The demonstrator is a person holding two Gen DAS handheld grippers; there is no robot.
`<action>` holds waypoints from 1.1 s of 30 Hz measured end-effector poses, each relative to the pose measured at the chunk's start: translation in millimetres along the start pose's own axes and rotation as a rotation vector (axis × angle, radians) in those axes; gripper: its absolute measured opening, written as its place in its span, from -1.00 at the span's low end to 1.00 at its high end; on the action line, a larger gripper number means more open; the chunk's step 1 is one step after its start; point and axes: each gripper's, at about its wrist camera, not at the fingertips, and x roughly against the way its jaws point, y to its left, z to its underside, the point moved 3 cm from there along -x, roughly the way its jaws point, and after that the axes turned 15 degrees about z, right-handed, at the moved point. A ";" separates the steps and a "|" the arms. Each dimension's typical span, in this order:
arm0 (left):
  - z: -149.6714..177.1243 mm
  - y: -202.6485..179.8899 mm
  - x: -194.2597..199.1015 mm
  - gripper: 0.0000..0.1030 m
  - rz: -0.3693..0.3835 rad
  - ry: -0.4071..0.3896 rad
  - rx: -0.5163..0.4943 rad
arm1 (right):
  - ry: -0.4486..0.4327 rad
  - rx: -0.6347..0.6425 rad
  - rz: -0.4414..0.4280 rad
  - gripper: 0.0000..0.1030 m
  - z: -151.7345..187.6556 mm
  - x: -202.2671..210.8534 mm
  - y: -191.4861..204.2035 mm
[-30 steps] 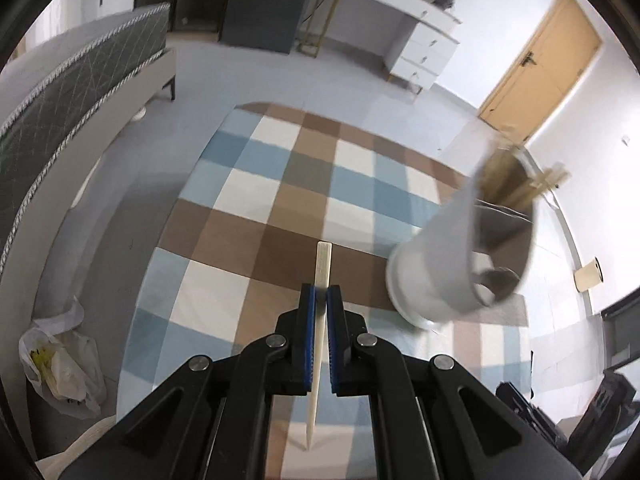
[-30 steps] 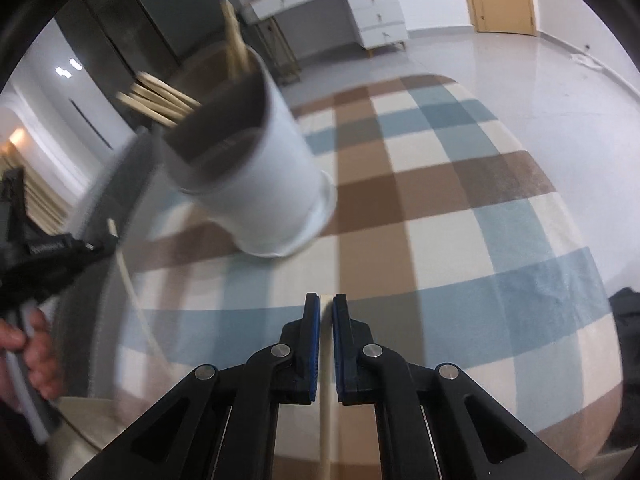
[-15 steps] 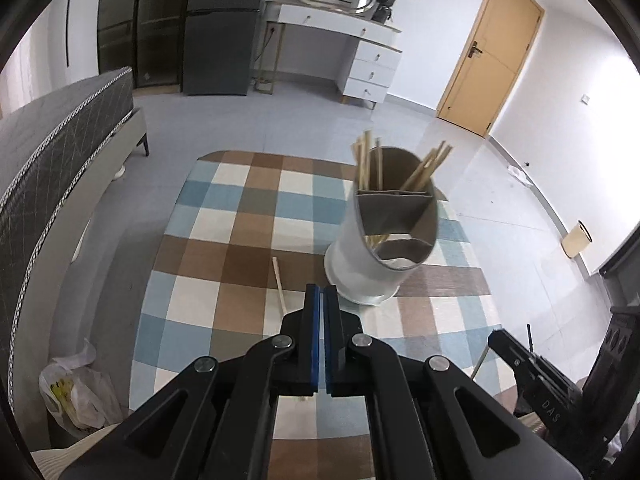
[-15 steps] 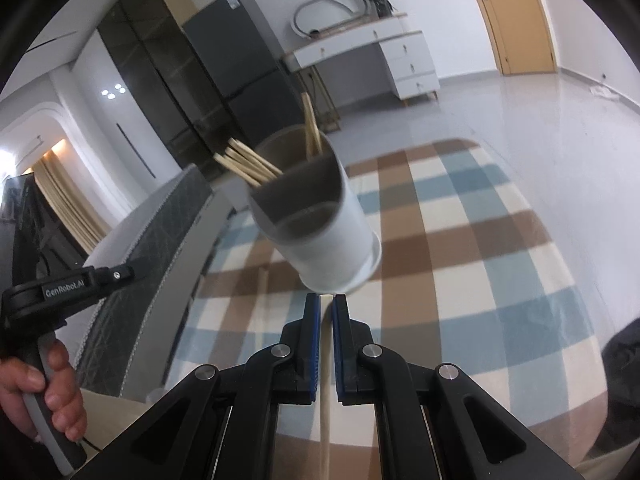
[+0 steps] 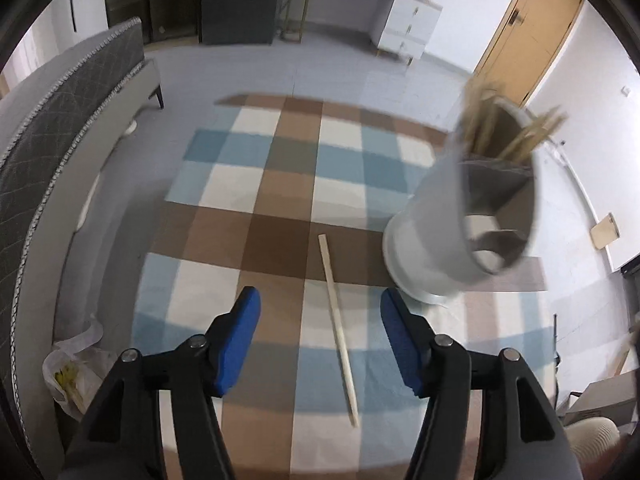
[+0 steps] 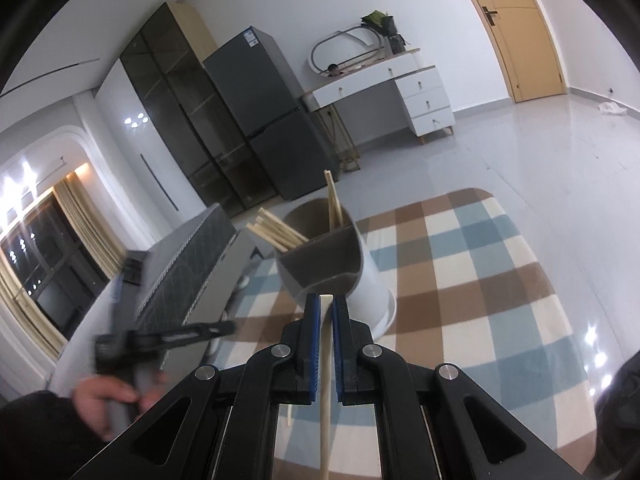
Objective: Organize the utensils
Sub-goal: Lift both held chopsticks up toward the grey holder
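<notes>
one chopstick [image 5: 338, 322] | on cloth [image 5: 256, 184], between spread left gripper [image 5: 320, 330] jaws

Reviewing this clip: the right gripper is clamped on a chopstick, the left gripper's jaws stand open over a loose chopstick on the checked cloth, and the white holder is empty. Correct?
Not quite. The holder is not empty: the right wrist view shows several chopsticks standing in its far compartments. The rest holds: the right gripper clamps a chopstick, and the left gripper is open over the loose chopstick.
</notes>
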 end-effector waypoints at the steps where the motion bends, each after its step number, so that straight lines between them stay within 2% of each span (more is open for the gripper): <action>1: -2.2 3.2 -8.3 0.11 0.000 0.016 0.011 | 0.001 0.000 0.001 -0.90 -2.0 -3.1 -1.1; 3: -7.4 12.1 -30.0 0.11 0.002 0.049 0.044 | 0.003 -0.004 -0.005 -0.90 -5.2 -9.1 -4.1; 6: -16.4 25.9 -59.2 0.11 -0.040 0.077 0.063 | 0.005 -0.012 -0.009 -0.90 -11.3 -17.9 -8.9; 9: -22.2 29.2 -73.7 0.11 -0.042 0.084 0.062 | 0.005 -0.036 -0.014 -0.90 -17.1 -25.8 -15.4; 12: -19.5 28.4 -84.2 0.09 -0.082 0.117 0.058 | 0.015 -0.067 -0.022 -0.90 -19.1 -31.7 -21.9; 14: -17.8 25.6 -81.7 -0.08 -0.092 0.088 0.048 | 0.025 -0.082 -0.023 -0.90 -19.9 -35.1 -26.0; 15: -16.0 22.3 -82.1 -0.30 -0.132 0.086 0.030 | 0.029 -0.092 -0.030 -0.90 -20.2 -35.4 -27.7; 16: -14.5 19.1 -81.7 -0.44 -0.166 0.086 0.011 | 0.027 -0.098 -0.030 -0.90 -20.6 -34.0 -29.0; 17: -14.0 15.0 -81.9 -0.87 -0.144 0.085 -0.004 | 0.026 -0.105 -0.032 -0.90 -20.6 -32.6 -29.9; 18: -13.8 13.1 -83.1 -0.97 -0.113 0.092 -0.003 | 0.024 -0.106 -0.037 -0.90 -20.6 -31.2 -30.6; 20: -13.1 11.8 -82.1 -0.97 -0.113 0.096 0.003 | 0.016 -0.105 -0.038 -0.90 -21.2 -27.9 -31.0; 24: -4.2 12.6 -66.2 -0.97 -0.065 0.089 0.040 | 0.000 -0.108 -0.040 -0.90 -22.8 -20.9 -31.5; 33: 18.0 -16.7 36.2 -0.97 0.095 -0.037 0.083 | -0.094 -0.057 -0.052 -0.90 -32.2 13.4 -9.7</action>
